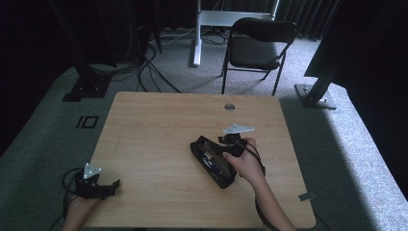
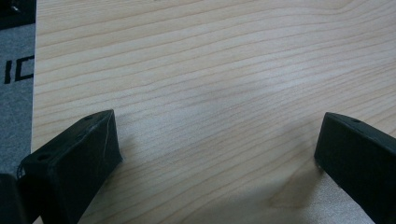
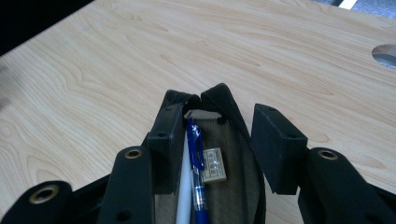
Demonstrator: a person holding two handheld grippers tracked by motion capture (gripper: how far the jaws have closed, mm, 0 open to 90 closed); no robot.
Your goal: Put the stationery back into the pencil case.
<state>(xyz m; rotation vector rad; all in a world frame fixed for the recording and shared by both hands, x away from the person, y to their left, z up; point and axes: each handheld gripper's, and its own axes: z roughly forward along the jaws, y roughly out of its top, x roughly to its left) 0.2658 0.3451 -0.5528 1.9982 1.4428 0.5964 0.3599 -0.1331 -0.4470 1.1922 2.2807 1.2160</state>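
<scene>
Right gripper hangs over an open black fabric pencil case lying mid-worktop, its blocky black jaws apart and straddling the case's mouth without pressing it. Inside lie a slim blue pen, a white stick and a small flat beige eraser. Left gripper rests wide open on the pale, fine-grained wooden worktop.
</scene>
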